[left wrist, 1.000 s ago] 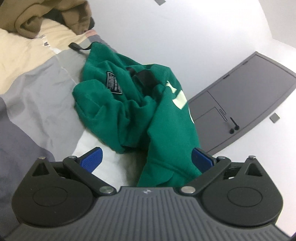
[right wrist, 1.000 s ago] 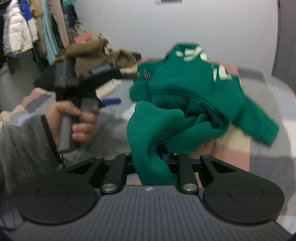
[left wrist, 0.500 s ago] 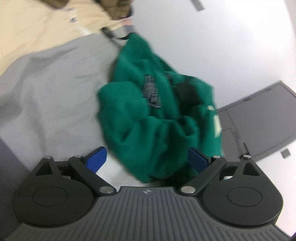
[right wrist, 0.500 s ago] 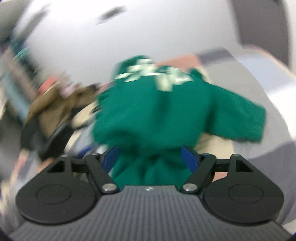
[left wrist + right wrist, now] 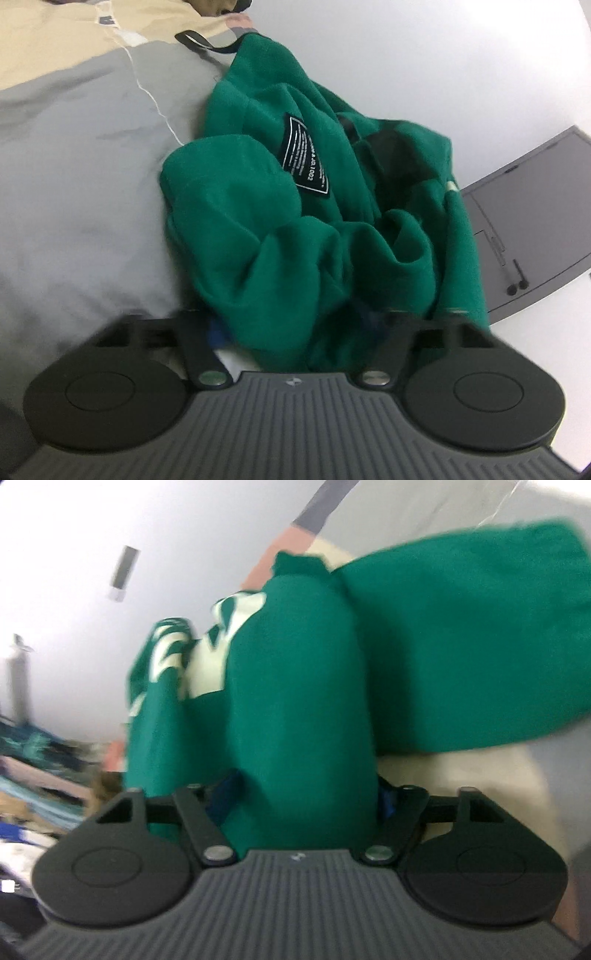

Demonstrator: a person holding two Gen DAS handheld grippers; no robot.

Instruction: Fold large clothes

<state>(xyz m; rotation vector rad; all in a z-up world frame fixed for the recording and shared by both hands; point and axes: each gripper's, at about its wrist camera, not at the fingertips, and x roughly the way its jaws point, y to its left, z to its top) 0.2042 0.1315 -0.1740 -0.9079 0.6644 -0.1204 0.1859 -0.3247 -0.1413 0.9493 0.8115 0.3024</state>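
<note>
**Both grippers re-seated on the sweatshirt**

Left wrist view: the left gripper (image 5: 291,325) has just been closing — a fold of the crumpled green fleece sweatshirt (image 5: 295,221), heaped on the grey-and-cream patchwork bedspread (image 5: 74,166) toward twelve o'clock, is now pinched.

Right wrist view: the right gripper (image 5: 306,797) has just been narrowing slightly after opening wide; a thick roll of the sweatshirt (image 5: 295,701) fills it, its sleeve trailing toward two o'clock. Whether it is clamped cannot be told. Spreading flat is judged next.

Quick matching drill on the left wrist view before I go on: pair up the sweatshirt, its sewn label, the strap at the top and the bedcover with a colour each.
Things:
1. sweatshirt
2. label
3. strap
4. bedcover

Colours:
A. grey and beige patches
B. green
C. plain black
D. black with white print

Pairs: 1-B, 2-D, 3-C, 4-A
</note>
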